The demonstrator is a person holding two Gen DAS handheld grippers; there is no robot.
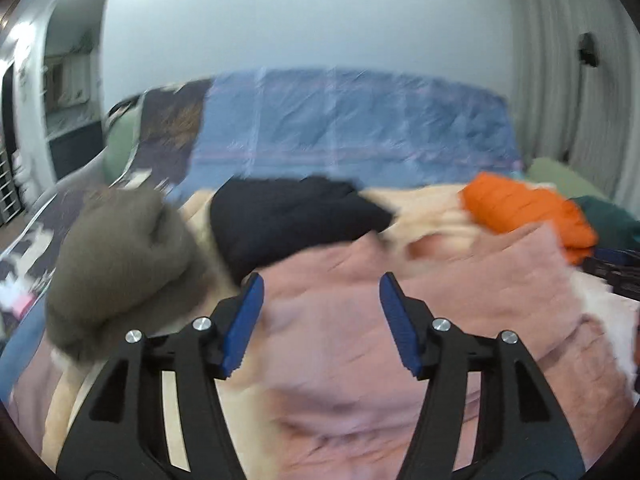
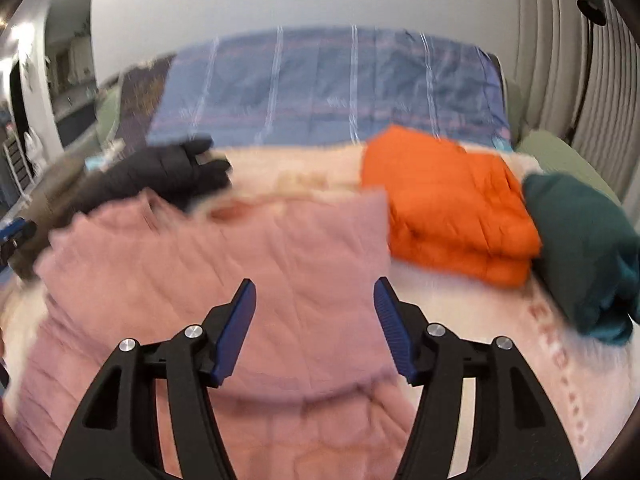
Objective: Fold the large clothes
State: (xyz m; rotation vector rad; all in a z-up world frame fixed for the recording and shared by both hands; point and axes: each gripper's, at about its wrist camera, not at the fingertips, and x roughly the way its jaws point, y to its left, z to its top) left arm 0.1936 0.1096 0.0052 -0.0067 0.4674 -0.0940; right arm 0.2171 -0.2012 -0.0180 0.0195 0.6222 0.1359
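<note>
Blue ribbed pads line both tools, and both stand spread wide with nothing between them. From where I stand, the left gripper [image 1: 321, 322] hangs over the middle of the pink quilted garment [image 1: 360, 340], and the right gripper [image 2: 315, 326] hangs over the same pink quilted garment [image 2: 240, 264] a little to one side; whether either touches the cloth I cannot tell, for both views are smeared by motion.

The pink piece lies spread on a pale fleecy blanket [image 2: 500, 320] on the bed, its far edge turned toward a blue checked bedcover [image 2: 328, 84]. I judge the work to be at the start of this garment: it looks laid out and loosely flattened, with no tidy fold made yet. The next move, I would say, calls for each tool to find an edge or corner, close on a single layer of the puffy cloth, and carry it across without dragging the blanket along.

Beyond it, the right view shows clearly an orange padded garment [image 2: 452, 208] folded into a neat stack and a dark green bundle [image 2: 584, 252] beside it, which the left view catches only at its edge. Only the left view shows the bulky brown garment [image 1: 120, 256] heaped at the far left, with a black garment [image 1: 292, 216] lying just behind the pink one.
</note>
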